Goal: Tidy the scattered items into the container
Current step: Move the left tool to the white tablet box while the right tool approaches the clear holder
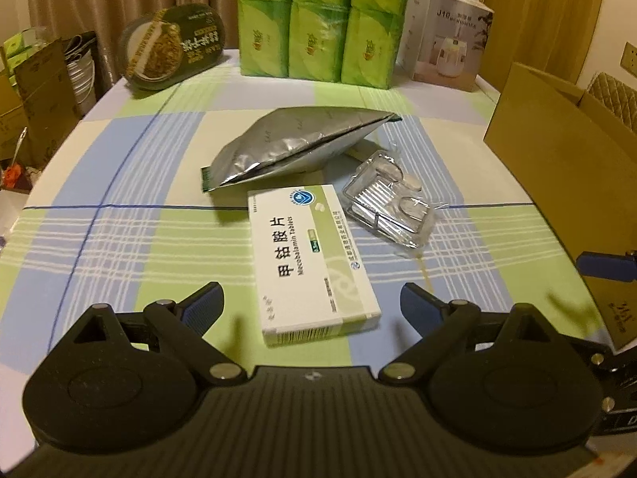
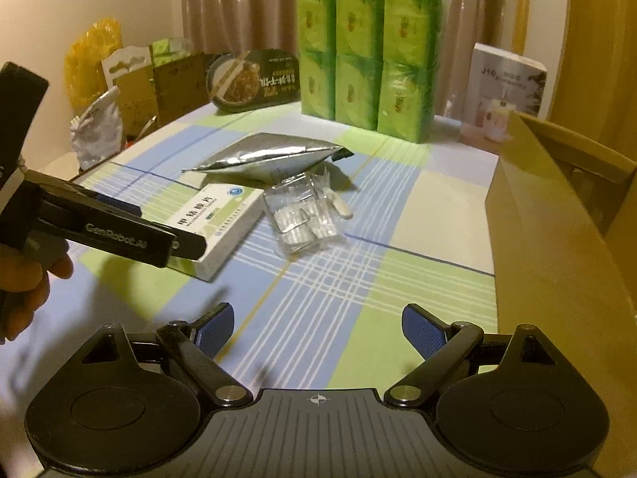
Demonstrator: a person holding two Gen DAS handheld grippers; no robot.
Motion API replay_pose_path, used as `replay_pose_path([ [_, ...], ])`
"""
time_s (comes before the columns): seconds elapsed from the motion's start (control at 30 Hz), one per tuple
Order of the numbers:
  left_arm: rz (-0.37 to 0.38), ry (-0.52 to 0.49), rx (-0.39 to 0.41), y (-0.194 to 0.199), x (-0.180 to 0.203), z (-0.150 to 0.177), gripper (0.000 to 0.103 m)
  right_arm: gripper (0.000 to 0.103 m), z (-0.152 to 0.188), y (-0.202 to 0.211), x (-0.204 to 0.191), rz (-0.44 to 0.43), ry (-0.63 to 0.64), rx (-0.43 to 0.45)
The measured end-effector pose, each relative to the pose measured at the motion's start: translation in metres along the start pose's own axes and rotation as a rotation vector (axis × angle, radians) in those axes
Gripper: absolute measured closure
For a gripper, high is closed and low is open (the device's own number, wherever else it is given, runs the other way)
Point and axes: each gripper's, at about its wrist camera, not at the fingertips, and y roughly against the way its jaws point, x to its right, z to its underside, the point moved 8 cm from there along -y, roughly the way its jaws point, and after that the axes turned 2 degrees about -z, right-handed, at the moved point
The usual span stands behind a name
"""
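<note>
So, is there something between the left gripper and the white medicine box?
Nothing visible. The left gripper is open, and the near end of the white medicine box already lies between its fingers. The clear blister pack lies to the box's right, off the path.

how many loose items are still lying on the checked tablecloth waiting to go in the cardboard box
3. The white tablet box lies nearest the left gripper, the clear blister pack to its right, the silver foil pouch behind both. Something small could hide under the pouch.

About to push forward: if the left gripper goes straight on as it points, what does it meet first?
Most likely the white medicine box, lying between the open left gripper fingers' line; the silver foil pouch lies behind it.
</note>
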Motion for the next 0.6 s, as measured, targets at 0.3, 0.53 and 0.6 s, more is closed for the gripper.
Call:
replay_pose_path([
  [0.3, 0.005, -0.029, -0.046, -0.035, 0.001, 0.001, 0.024, 0.026, -0.01, -0.041, 0.002, -0.021, 0.022, -0.027],
  [0.53, -0.006, -0.012, -0.051, -0.03, -0.011, -0.003, 0.035, 0.031, -0.032, -0.073, -0.004, -0.027, 0.078, -0.001],
  [0.6, -0.007, -0.004, -0.057, -0.029, -0.016, -0.003, 0.035, 0.032, -0.037, -0.082, -0.007, -0.039, 0.113, 0.004],
])
